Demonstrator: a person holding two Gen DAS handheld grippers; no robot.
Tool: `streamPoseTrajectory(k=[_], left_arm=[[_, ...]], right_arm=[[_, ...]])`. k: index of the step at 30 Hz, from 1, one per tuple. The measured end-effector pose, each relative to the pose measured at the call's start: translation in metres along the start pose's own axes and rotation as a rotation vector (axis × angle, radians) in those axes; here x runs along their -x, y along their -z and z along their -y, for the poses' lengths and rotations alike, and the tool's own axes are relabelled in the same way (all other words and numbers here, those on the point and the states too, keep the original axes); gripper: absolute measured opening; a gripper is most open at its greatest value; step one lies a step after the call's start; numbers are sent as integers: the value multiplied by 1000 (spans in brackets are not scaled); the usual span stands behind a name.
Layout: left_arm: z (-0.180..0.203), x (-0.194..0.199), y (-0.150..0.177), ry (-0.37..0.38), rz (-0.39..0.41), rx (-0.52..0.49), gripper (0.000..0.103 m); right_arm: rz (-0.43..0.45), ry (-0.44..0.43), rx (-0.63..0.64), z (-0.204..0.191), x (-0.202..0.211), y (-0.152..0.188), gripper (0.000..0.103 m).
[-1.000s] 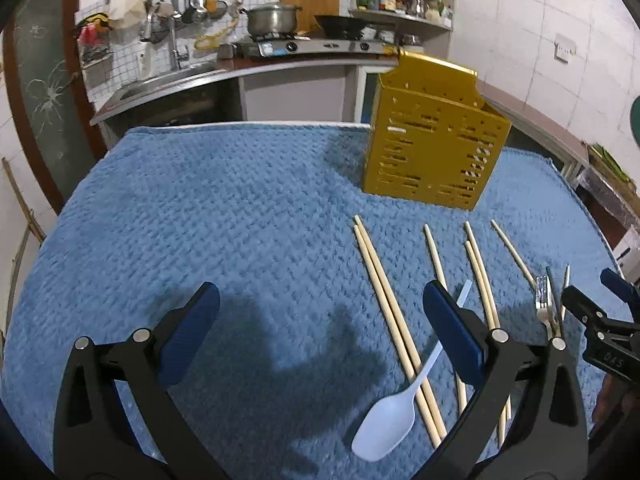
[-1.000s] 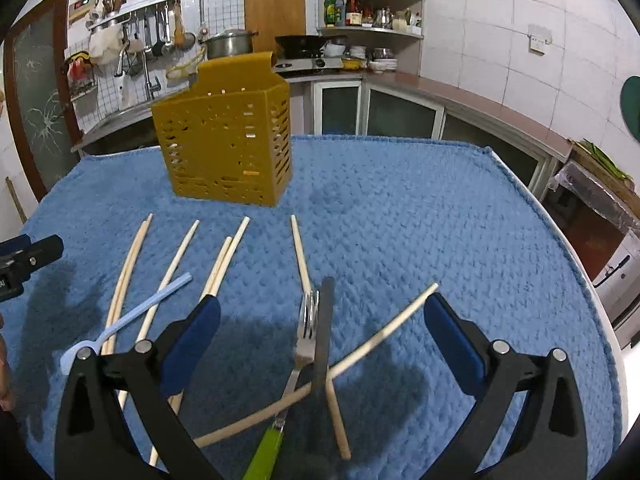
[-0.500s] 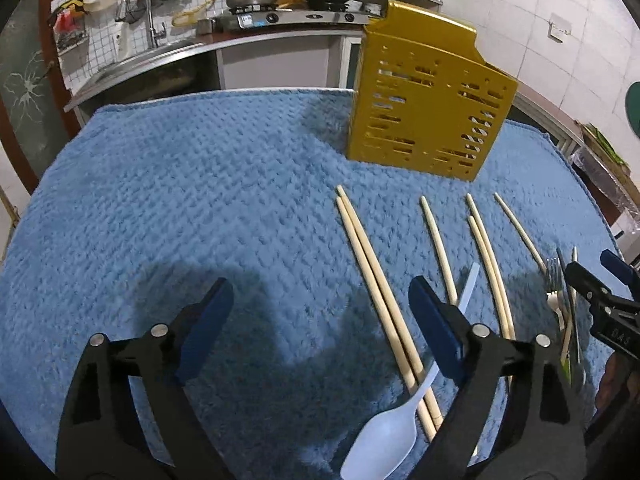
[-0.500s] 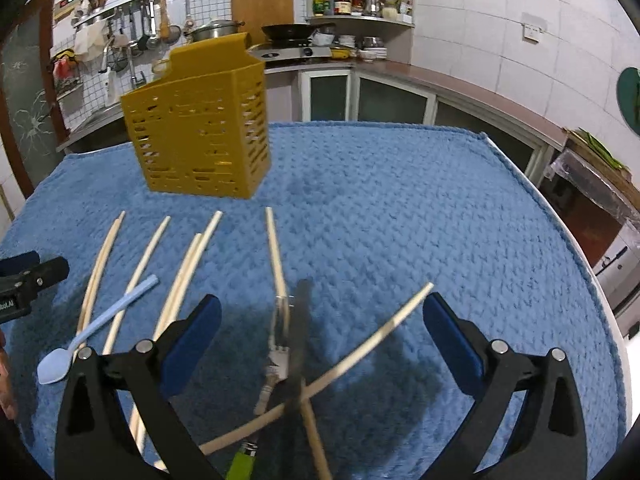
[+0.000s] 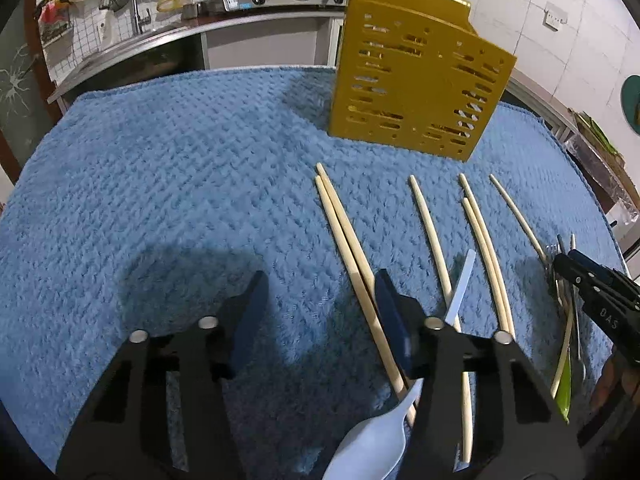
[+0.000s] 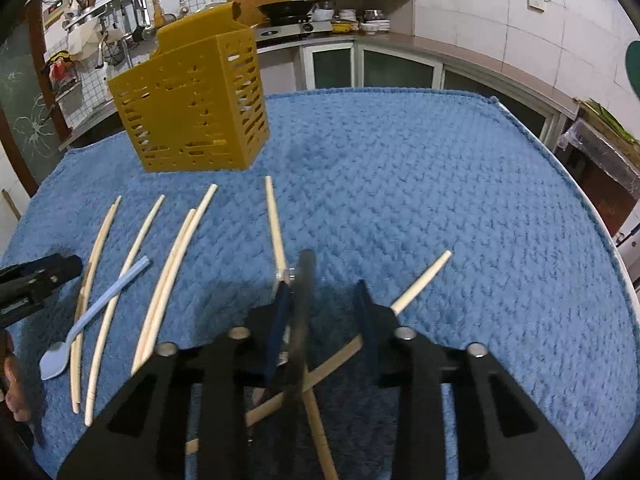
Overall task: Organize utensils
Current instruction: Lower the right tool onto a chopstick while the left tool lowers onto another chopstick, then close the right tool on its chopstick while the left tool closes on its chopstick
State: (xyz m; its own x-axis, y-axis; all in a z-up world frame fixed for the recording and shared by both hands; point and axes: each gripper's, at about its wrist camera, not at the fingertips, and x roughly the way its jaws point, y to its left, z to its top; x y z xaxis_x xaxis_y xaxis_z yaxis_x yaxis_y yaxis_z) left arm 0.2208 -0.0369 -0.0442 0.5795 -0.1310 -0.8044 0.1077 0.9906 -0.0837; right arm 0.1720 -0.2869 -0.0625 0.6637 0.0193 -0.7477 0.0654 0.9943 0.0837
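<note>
The right gripper (image 6: 322,304) stands low over a crossed pile, its jaws partly closed around a dark handled utensil (image 6: 302,300); firm contact cannot be confirmed, so treat the grasp as incomplete. The fork (image 5: 560,280) and two crossed chopsticks (image 6: 420,280) lie beneath it, which is presumably why this approach is steep. The left gripper (image 5: 318,300) hovers with jaws moderately apart, holding nothing; its right finger sits above the paired chopsticks (image 5: 340,220) and near the pale blue spoon (image 6: 100,304). The remaining utensils lie loose on the blue cloth (image 6: 440,180). The yellow slotted holder (image 6: 192,108) stands upright beyond them; its contents cannot be determined.
</note>
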Motion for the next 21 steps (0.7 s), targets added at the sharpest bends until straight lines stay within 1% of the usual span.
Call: streamPoseTrajectory(k=[1, 3, 4, 6, 8, 10, 21], left_arm=[[0, -2, 0, 1, -5, 0, 46], [1, -5, -2, 1, -18, 1, 41], [1, -7, -3, 3, -22, 3, 38], [2, -9, -5, 4, -24, 5, 38], [4, -11, -7, 1, -25, 4, 34], [6, -14, -9, -6, -28, 0, 33], [17, -25, -15, -59, -30, -29, 33]], right_arm=[[-4, -3, 5, -1, -1, -1, 25], [-11, -18, 8, -4, -1, -2, 17], [-13, -21, 9, -5, -2, -2, 16], [-14, -24, 11, -6, -2, -2, 13], [-13, -35, 6, -5, -2, -2, 11], [-12, -42, -1, -5, -3, -2, 11], [-3, -56, -2, -6, -7, -2, 10]])
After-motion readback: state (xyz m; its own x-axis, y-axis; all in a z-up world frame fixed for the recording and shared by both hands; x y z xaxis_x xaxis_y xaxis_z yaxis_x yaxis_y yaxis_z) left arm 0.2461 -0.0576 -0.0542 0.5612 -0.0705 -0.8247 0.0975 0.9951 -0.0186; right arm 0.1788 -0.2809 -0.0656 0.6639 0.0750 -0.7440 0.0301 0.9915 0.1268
